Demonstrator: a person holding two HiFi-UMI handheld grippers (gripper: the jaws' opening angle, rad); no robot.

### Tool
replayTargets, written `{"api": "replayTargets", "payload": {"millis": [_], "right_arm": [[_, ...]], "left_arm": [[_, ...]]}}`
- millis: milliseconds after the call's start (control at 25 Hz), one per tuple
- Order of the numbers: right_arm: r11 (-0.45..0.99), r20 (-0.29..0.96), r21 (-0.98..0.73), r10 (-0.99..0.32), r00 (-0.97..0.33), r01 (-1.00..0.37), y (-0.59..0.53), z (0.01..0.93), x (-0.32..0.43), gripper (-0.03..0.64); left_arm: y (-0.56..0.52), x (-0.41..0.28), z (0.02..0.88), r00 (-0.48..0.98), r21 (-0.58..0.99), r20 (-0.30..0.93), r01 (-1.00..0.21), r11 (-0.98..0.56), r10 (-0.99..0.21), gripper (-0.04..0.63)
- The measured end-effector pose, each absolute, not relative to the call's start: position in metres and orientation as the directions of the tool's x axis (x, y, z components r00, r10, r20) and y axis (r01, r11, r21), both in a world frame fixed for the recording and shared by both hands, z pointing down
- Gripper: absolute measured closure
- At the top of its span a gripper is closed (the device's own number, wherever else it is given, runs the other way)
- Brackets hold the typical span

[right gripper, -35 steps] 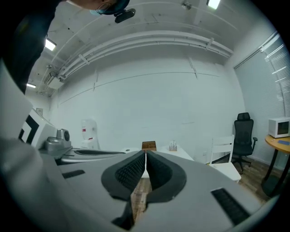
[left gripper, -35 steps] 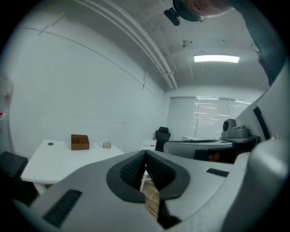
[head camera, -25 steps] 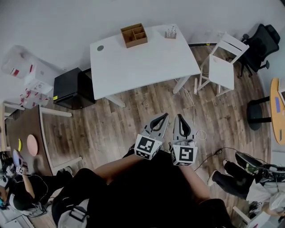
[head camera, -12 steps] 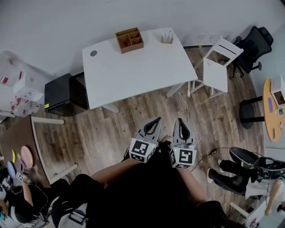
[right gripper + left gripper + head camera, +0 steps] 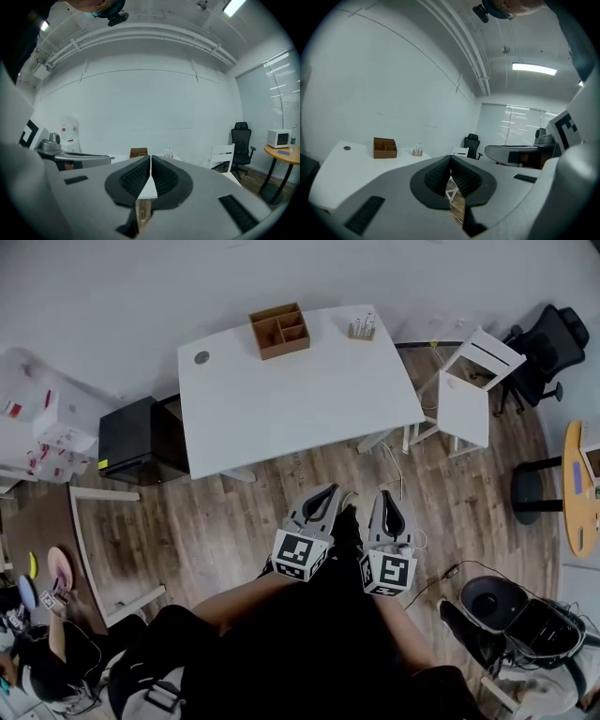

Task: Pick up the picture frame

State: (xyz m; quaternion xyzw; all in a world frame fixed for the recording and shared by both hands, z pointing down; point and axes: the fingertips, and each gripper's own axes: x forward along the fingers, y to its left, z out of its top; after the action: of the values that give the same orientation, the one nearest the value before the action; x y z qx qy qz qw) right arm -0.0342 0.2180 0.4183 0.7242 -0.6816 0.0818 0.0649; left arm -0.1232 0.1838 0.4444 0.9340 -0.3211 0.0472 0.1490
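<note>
While held side by side at 6 o'clock in head view, both clenched on nothing. Left gripper (image 5: 328, 493): jaws pressed together, nothing between, only floor and a chair leg seen through the slit in its own view. Right gripper (image 5: 386, 496): same, pads meeting along the whole length. Black-and-white square-marker cube (image 5: 300, 554) on the left one, matching cube (image 5: 387, 573) on the right one, both just above the dark-clothed torso.

Next out: brown wood-plank floor (image 5: 234, 521) all round, thin white cable (image 5: 405, 470) lying at 1 o'clock from the right gripper.

At 12 o'clock, well apart from both grippers: white rectangular table (image 5: 300, 399). Brown wooden divided box (image 5: 279, 330) on its far edge at 12 o'clock; small clear holder with white sticks (image 5: 361, 329) near the far right corner at 1 o'clock, apart from the box.

Black box-shaped cabinet (image 5: 131, 437) at 10 o'clock, just beside the table's left end. White wooden chair (image 5: 469, 395) at 2 o'clock, just beside the table's right end. Black swivel office chair (image 5: 548, 348) beyond it, also 2 o'clock. Round light-wood tabletop (image 5: 579, 484) at 3 o'clock, cut by the edge. Dark brown table (image 5: 37, 521) at 9 o'clock with a pink round plate (image 5: 58, 563) on it.

Task's picture frame: cannot tell where, not identifiable in any view.
</note>
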Motion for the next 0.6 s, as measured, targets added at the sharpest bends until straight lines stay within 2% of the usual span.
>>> {"api": "replayTargets", "payload": {"millis": [240, 600], "right_arm": [[-0.023, 0.232, -0.067, -0.973, 0.007, -0.997, 0.175, 0.421, -0.006, 0.581], [0.047, 0.200, -0.086, -0.978, -0.063, -0.995, 0.112, 0.416, 0.049, 0.581]], "left_arm": [[0.147, -0.091, 0.443, 0.770, 0.217, 0.211, -0.637, -0.739, -0.602, 0.581], [0.087, -0.028, 0.433, 0.743, 0.191, 0.182, -0.669, -0.718, -0.644, 0.581]]}}
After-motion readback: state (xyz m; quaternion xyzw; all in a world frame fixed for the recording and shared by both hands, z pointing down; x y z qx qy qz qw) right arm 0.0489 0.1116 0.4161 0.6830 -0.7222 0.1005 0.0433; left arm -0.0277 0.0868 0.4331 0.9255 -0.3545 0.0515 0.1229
